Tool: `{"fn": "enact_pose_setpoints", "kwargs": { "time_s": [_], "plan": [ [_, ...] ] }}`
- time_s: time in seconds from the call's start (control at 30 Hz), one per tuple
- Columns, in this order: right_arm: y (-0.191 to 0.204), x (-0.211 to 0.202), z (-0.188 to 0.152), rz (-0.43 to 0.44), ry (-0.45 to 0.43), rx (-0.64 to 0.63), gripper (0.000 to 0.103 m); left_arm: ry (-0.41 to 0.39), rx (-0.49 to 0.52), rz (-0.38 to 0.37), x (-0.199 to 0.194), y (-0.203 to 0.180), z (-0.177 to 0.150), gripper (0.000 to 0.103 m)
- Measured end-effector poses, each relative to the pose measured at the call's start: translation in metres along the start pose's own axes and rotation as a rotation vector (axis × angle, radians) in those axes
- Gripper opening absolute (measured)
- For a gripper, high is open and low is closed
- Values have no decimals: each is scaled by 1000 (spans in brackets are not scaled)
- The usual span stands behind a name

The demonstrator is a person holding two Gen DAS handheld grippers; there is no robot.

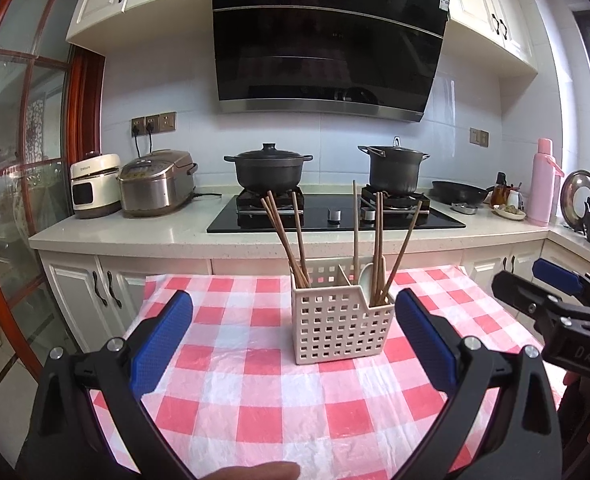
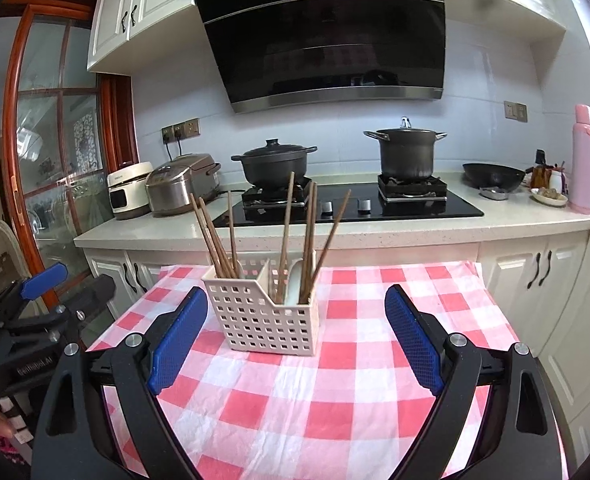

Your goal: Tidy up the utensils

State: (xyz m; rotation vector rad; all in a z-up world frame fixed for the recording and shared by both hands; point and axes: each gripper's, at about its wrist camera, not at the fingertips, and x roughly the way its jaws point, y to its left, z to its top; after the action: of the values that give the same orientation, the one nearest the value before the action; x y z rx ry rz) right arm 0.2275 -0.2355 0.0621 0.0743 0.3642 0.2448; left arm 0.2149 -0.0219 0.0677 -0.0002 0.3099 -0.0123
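straight ahead of both claws, on the red-and-white checked cloth (image 1: 255, 392), stands a cream perforated caddy (image 1: 337, 330) with wooden chopsticks (image 1: 295, 236) leaning in its two compartments and a pale spoon (image 1: 369, 280) tucked in the right one. left gripper (image 1: 293, 344) is spread wide and carries nothing; the caddy sits just beyond its blue pads (image 1: 161, 344), between them. right gripper (image 2: 295, 340) is likewise spread and bare, the caddy ahead and a little left of its centre line. the chopsticks look light, stiff, thin and smooth, likely to roll or slip; pinching one near mid-shaft, above the caddy rim, seems safest. the plastic caddy looks light enough to tip if a stick is dragged sideways.
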Motion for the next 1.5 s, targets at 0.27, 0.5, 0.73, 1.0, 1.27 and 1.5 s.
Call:
{"fn": "enact_pose_setpoints", "kwargs": {
  "time_s": [0.27, 0.5, 0.73, 1.0, 1.27, 1.5],
  "plan": [
    [-5, -18, -15, -5, 11, 4, 85, 23, 6, -15, -16, -9, -8, 98],
    [-6, -35, -15, -13, -9, 2, 85, 19, 18, -21, -29, -15, -15, 98],
    [8, -35, -17, -6, -4, -28, 85, 14, -6, -19, -31, -3, -16, 98],
    [17, -31, -19, -3, 11, -48, 85, 6, -10, -10, -34, 2, -16, 98],
    [20, -36, -19, 6, 1, -55, 85, -5, 0, -1, -39, 3, -16, 98],
    [18, -38, -18, 12, -3, -55, 85, -10, 6, -8, -41, 3, -17, 98]
  ]
}}
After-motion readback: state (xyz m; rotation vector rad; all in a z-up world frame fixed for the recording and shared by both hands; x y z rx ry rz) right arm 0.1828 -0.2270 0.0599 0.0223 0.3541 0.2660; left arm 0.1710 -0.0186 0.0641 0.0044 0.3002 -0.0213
